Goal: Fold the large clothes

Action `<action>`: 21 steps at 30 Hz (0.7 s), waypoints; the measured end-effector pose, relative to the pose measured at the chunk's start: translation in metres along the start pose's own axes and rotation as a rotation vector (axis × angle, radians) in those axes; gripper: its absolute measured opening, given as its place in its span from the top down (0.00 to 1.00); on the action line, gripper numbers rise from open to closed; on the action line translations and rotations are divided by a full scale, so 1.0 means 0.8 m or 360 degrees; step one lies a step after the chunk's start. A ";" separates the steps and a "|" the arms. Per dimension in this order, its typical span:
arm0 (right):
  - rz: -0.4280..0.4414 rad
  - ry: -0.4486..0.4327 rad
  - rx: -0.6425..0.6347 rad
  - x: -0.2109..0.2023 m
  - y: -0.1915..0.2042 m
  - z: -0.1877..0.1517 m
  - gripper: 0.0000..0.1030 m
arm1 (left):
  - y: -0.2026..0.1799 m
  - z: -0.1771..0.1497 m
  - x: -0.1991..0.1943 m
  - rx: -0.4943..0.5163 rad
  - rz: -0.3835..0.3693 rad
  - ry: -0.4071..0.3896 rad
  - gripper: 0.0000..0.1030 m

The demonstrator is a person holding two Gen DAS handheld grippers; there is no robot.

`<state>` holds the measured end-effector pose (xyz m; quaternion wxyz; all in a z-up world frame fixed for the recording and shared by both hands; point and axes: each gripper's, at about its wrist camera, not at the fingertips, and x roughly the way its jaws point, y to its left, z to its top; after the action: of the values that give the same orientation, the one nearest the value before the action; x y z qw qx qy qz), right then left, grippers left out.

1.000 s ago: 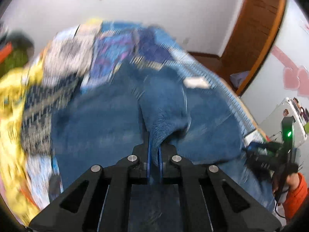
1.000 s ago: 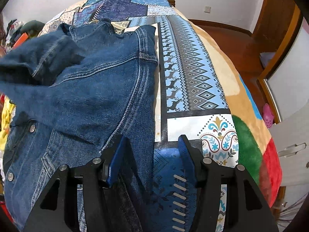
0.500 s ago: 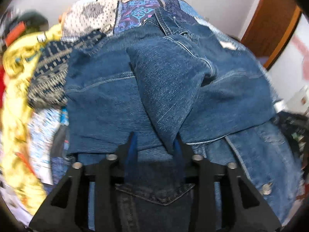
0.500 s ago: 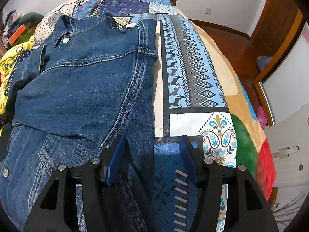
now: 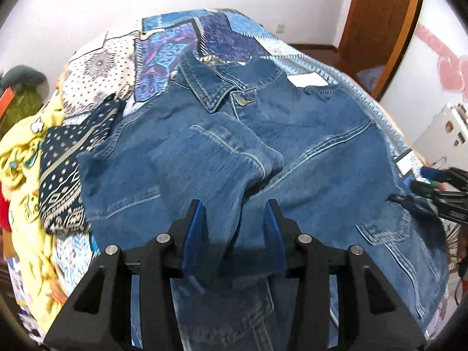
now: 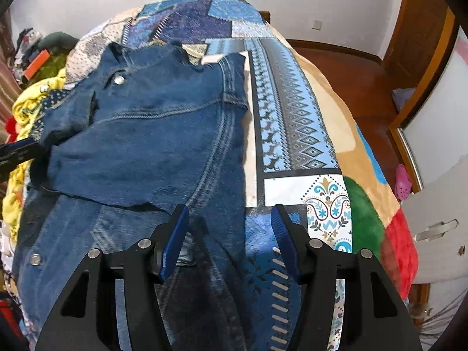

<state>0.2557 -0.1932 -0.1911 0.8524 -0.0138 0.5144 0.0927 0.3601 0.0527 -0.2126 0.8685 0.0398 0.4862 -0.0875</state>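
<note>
On a bed under a patchwork blanket (image 6: 295, 122), a denim jacket (image 5: 292, 158) lay front up, collar toward the far wall. One sleeve (image 5: 234, 152) now rested folded across its chest; a second earlier the left gripper (image 5: 238, 228) had pinched it aloft. That gripper stood spread above the sleeve's cuff. The right gripper (image 6: 229, 234), also spread, hovered over the jacket's edge, suggesting the other side awaited folding. Yellow clothes (image 5: 17, 158) crowded the side.

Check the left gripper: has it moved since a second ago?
Yes. The left gripper has opened, let go of the sleeve and pulled back; the denim jacket collar and the wall behind now sit farther from it.
</note>
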 end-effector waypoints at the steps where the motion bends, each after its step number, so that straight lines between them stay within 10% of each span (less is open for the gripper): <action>1: 0.0004 -0.0008 -0.0003 -0.001 0.002 0.001 0.47 | -0.001 0.003 0.008 0.0008 -0.0011 0.0013 0.58; 9: 0.0023 -0.0042 -0.0016 -0.003 0.005 0.005 0.40 | 0.006 0.025 0.063 -0.0009 0.0006 0.0082 0.60; 21: -0.0006 0.0016 -0.0026 0.006 0.007 -0.003 0.40 | 0.070 0.016 -0.010 -0.0289 0.0004 -0.0182 0.75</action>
<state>0.2547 -0.1875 -0.1965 0.8499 -0.0224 0.5178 0.0952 0.3778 0.1062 -0.2002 0.8949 -0.0435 0.4419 -0.0442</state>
